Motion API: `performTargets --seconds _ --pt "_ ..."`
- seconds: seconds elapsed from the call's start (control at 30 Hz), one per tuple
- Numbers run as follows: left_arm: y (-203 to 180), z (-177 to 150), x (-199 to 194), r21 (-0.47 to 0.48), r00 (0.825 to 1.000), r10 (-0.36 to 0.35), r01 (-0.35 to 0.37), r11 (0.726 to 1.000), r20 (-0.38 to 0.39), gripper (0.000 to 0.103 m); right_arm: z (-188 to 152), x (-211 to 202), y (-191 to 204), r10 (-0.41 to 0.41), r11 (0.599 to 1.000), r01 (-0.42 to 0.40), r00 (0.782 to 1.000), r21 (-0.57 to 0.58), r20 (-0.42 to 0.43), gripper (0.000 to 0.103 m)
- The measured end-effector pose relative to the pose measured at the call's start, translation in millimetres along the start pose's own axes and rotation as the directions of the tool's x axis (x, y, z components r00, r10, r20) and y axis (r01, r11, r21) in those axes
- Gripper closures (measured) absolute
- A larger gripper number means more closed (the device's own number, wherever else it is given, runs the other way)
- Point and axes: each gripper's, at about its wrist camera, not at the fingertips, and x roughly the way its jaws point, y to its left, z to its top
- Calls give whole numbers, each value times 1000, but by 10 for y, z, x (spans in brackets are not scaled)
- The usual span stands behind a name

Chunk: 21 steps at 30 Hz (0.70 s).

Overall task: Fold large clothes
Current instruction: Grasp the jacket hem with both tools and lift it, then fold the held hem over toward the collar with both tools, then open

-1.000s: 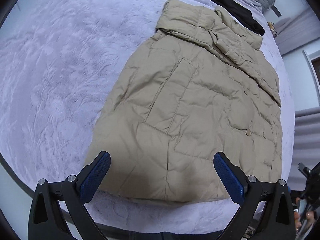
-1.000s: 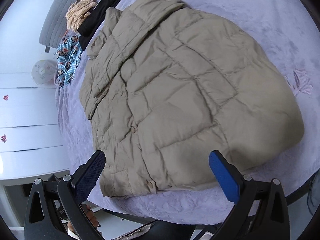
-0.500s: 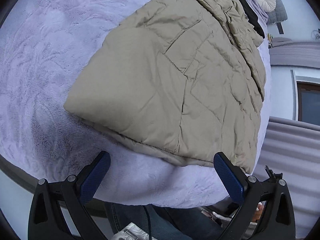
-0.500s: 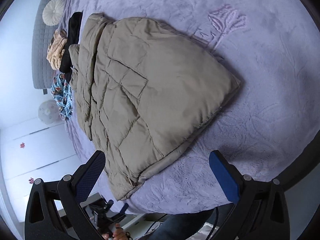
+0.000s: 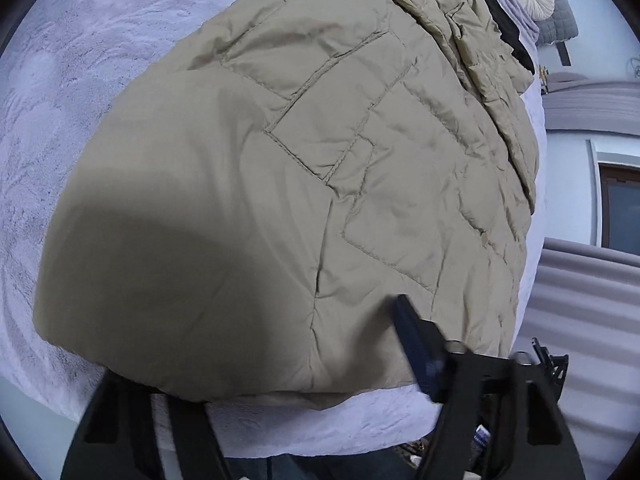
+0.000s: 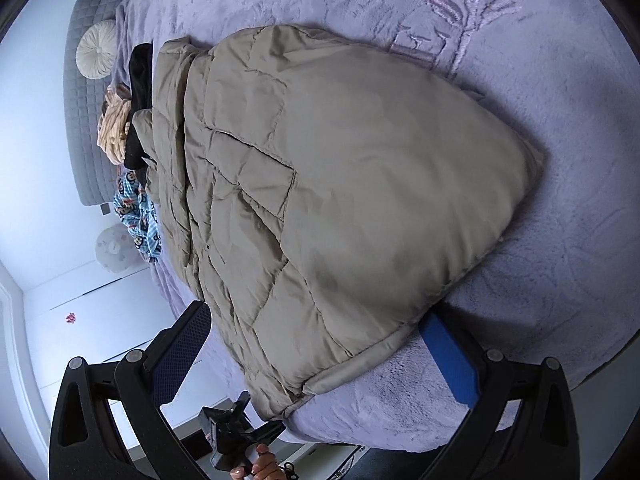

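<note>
A beige quilted puffer jacket lies flat on a lilac plush bed cover, hem towards me; it also shows in the right wrist view. My left gripper is at the hem's near left corner. Its right finger lies on top of the fabric and its left finger is hidden under the hem. The jaws stand wide apart. My right gripper is open, with the hem's near right edge between its spread fingers.
The lilac bed cover has an embroidered flower. At the far end lie a black garment, a tan garment, a blue printed cloth and a round cushion. White cabinets stand beside the bed.
Both grippers have moved in close to the jacket's hem. The left gripper's fingers now straddle the hem corner. The right gripper's fingers now bracket the hem edge.
</note>
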Motion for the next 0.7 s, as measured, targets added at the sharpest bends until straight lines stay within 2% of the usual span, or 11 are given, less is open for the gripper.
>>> performTargets --seconds 0.03,0.07,0.17,0.23,0.27,0.3,0.33,0.4,0.43,0.57,0.7 --pt "-3 14 -9 6 1000 0 0 1000 -5 66 -5 3 8 4 1000 -4 1000 5 0 0" --pt "15 22 -32 10 1000 -10 10 1000 -5 77 -10 3 11 7 1000 -7 1000 10 2 1" --pt "-25 58 -160 39 999 -31 30 999 18 82 -4 25 -10 11 999 -11 1000 39 6 13" --pt "-100 97 -247 75 999 -19 17 997 31 82 -8 38 -42 5 998 -5 1000 65 9 44" --pt "-147 123 -285 99 999 -13 9 995 35 82 -14 35 -55 12 997 -13 1000 73 15 52" --pt "-185 146 -317 120 999 -10 6 993 37 82 -23 29 -48 12 997 -15 1000 76 28 75" --pt "-240 181 -343 145 999 -10 5 989 37 82 -31 22 -33 5 997 -8 999 73 39 86" --pt "-306 256 -385 187 999 -11 4 982 34 82 -49 8 43 -2 999 -1 998 45 57 89" --pt "-333 292 -408 207 999 -15 8 978 31 89 -55 -2 89 -11 1000 9 998 28 64 90" --pt "-453 449 -482 257 1000 -25 22 966 8 89 -58 -60 285 -43 999 46 994 -27 98 92" --pt "-637 609 -624 294 999 -42 34 955 20 89 -50 -141 566 -48 994 61 989 -87 142 93"
